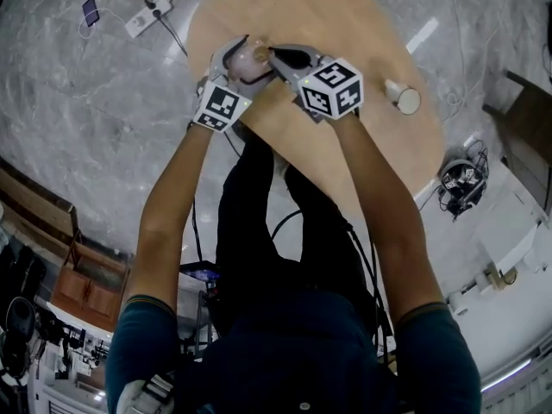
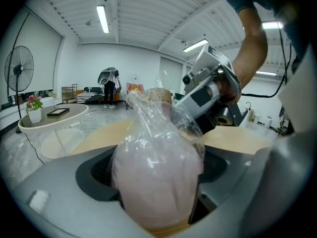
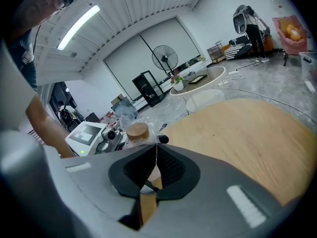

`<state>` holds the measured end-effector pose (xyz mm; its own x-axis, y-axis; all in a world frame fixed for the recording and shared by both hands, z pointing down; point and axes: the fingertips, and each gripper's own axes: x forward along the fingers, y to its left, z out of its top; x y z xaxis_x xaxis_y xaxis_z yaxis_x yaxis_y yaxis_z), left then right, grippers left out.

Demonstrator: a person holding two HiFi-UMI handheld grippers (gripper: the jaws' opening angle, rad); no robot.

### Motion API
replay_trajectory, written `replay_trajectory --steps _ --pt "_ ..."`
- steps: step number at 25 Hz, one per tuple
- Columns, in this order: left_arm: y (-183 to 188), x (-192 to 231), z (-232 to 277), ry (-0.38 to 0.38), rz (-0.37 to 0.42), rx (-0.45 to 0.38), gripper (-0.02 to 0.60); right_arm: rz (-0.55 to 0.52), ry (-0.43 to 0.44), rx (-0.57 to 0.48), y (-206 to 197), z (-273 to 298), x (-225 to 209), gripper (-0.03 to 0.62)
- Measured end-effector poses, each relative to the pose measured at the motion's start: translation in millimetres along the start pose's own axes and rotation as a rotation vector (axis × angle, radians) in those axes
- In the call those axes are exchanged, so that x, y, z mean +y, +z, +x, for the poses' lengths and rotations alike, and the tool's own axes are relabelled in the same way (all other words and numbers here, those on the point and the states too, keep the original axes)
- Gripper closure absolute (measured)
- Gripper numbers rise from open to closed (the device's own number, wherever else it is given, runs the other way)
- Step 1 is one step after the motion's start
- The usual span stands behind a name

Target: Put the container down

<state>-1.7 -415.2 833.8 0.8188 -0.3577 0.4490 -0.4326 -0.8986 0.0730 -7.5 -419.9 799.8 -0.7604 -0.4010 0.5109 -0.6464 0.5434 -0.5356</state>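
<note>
A pale pink container [image 2: 158,152] with a wooden lid [image 3: 137,131] is wrapped in clear plastic film [image 2: 143,108]. It stands between the jaws of my left gripper [image 2: 153,176], which is shut on its body just above the round wooden table [image 1: 345,24]. My right gripper [image 3: 156,155] is shut, pinching a thin edge of the film beside the lid. In the head view both grippers meet over the table's near left edge, left gripper [image 1: 241,60] and right gripper [image 1: 272,56], with the container [image 1: 252,59] between them.
A small light cylinder [image 1: 405,100] stands on the table to the right. On the floor lie a power strip [image 1: 147,17], a phone [image 1: 90,11] and cables. Another round white table [image 3: 198,81] and a fan [image 3: 164,57] stand further off.
</note>
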Motion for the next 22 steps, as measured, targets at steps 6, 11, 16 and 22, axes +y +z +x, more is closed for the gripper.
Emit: replay_trajectory --steps 6,11,16,22 --pt "-27.6 5.6 7.4 0.007 -0.015 0.033 0.166 0.015 0.011 0.03 -18.1 14.7 -4.1 0.582" --pt "-40.5 8.5 9.4 0.025 -0.003 0.044 0.166 0.023 0.01 0.056 -29.3 23.7 -5.2 0.582" --pt "-50.5 1.9 10.1 0.019 0.048 0.057 0.166 0.021 0.009 0.083 -36.8 23.5 -6.4 0.582" --pt "-63.5 -9.9 9.1 0.013 0.183 0.153 0.161 0.009 0.056 0.103 -40.6 29.9 8.2 0.579"
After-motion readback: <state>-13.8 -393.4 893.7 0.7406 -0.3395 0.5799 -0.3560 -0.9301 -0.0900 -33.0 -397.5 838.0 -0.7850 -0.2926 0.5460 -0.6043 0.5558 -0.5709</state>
